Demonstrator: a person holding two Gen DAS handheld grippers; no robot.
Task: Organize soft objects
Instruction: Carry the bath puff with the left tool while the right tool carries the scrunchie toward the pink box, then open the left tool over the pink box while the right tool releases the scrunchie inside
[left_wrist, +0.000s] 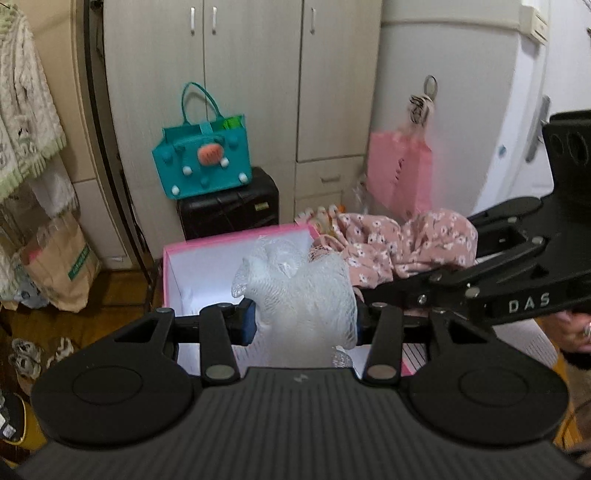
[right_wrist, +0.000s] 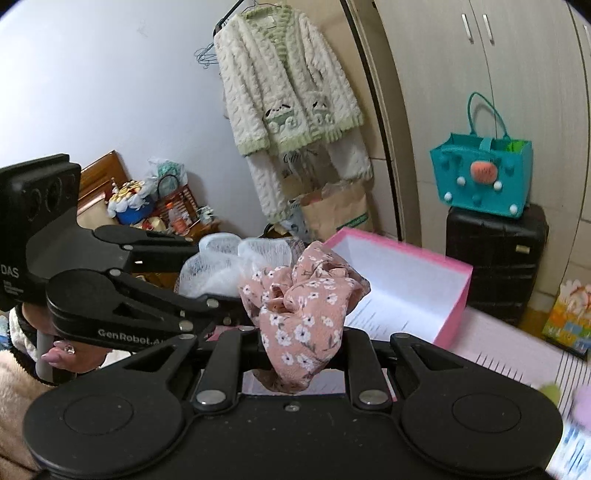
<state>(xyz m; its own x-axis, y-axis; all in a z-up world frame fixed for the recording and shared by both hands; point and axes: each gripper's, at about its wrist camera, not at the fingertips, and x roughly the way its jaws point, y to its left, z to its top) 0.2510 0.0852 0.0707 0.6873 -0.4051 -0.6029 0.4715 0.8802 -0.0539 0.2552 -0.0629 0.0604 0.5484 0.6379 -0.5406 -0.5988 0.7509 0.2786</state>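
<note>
My left gripper (left_wrist: 304, 319) is shut on a white mesh bundle (left_wrist: 299, 284) and holds it over the near edge of an open pink box (left_wrist: 236, 242) with a white inside. My right gripper (right_wrist: 301, 339) is shut on a pink floral cloth (right_wrist: 303, 306) and holds it in the air beside the box (right_wrist: 424, 254). In the left wrist view the floral cloth (left_wrist: 399, 240) and the right gripper's black body come in from the right. In the right wrist view the mesh bundle (right_wrist: 225, 269) and left gripper sit at the left, close to the floral cloth.
A teal felt bag (left_wrist: 205, 158) stands on a black suitcase (left_wrist: 229, 208) behind the box, in front of a wardrobe (left_wrist: 258, 74). A pink bag (left_wrist: 400, 171) hangs at the right. A brown paper bag (left_wrist: 59, 258) sits on the floor at left. A fluffy cardigan (right_wrist: 284, 81) hangs on the wall.
</note>
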